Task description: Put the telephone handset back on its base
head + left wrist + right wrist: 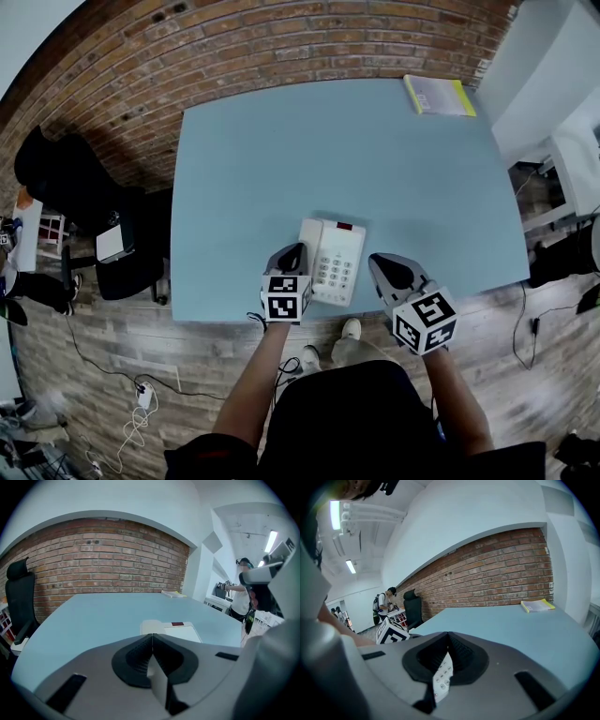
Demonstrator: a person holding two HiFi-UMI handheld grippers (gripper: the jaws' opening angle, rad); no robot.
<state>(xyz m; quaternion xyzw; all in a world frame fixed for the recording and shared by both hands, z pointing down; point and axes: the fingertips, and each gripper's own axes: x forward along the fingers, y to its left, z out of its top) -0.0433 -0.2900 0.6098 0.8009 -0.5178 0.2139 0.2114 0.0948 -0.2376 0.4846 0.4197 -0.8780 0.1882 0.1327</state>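
Telephone base [339, 267] near the front edge of the blue tabletop [375, 159], handset [312, 234] resting along its left side, flanked by left gripper [297, 247] and right gripper [379, 259], both jaws clenched empty.

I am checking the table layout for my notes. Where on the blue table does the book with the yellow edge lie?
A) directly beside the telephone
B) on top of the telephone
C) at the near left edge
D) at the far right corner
D: in the head view the book lies at the far right corner of the table, well apart from the telephone, which stands near the front edge.
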